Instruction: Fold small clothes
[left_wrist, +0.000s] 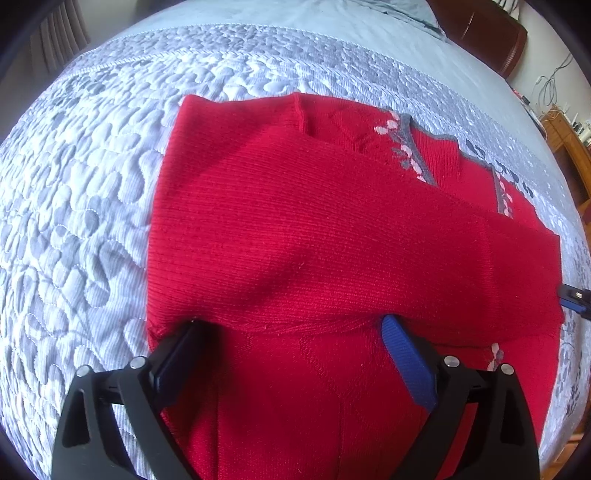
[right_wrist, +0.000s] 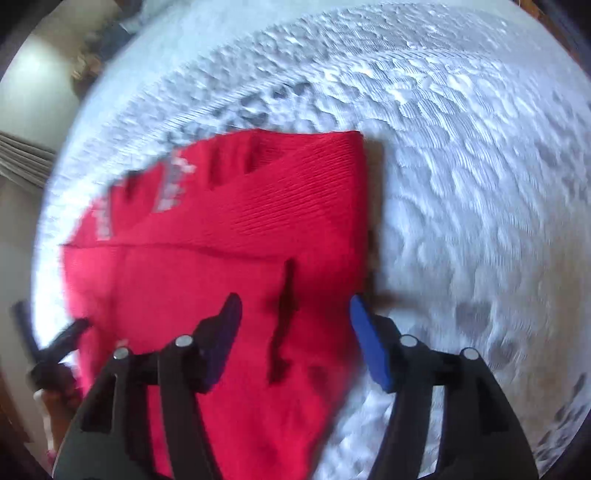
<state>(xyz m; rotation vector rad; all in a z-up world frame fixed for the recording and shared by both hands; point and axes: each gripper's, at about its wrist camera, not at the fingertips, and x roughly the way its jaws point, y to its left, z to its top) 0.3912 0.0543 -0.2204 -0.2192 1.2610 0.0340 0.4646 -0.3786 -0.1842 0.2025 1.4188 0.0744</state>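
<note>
Two grippers hang over our red knit sweater (left_wrist: 295, 229) (soft, floppy, light). Left gripper (left_wrist: 295, 325) spreads wide at a fold ridge; right gripper (right_wrist: 295, 310) gapes empty, so we'd pinch the doubled edge below it.

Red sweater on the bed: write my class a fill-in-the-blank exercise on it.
1. The sweater is coloured ____.
2. It lies on a quilted ____.
3. Its grey trim carries a pattern of ____.
4. The right gripper has its jaws ____.

Missing words: red; bedspread; flowers; open
</note>
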